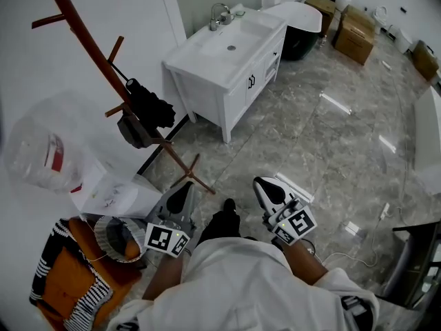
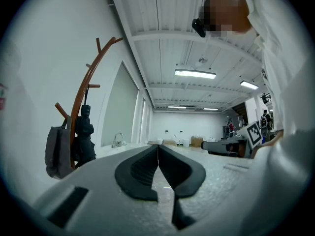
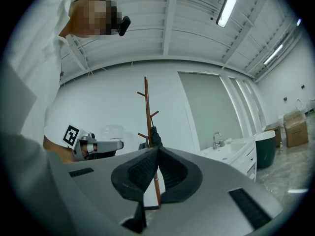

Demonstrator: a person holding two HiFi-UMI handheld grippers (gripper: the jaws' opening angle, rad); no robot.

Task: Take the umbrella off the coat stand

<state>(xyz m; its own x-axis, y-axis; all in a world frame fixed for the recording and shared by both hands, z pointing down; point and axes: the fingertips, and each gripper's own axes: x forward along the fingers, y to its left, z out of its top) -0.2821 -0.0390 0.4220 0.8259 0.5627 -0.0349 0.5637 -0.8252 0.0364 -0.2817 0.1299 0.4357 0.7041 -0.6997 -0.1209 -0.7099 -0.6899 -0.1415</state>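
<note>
The black umbrella (image 1: 148, 105) is hanging from a peg about halfway up the brown coat stand (image 1: 83, 36), which is standing on the floor beside the white wall, left of the white vanity (image 1: 231, 50). Both tools are sitting well short of it. The left tool (image 1: 182, 192) is showing its jaws pressed together with nothing between them, and the right tool (image 1: 269, 188) is showing the same, so a reach made like this would probably only be nudging the umbrella instead of gripping it. A grey bag (image 1: 131, 131) is hanging just below the umbrella and seems to be touching it, so a careless pull is likely to be dragging the bag off its peg too. The stand is looking slim and light. If the umbrella's loop is catching on the peg while it is being pulled sideways rather than lifted, the whole stand could be tipping toward the person. The folded cloth may also be slipping between the jaws if it is pinched loosely. Counting what is showing: one coat stand, one umbrella, one grey bag, two tools, one vanity carrying one tap (image 1: 219, 14), and at least three cardboard boxes (image 1: 355, 36) lying at the far edge of the floor.
</note>
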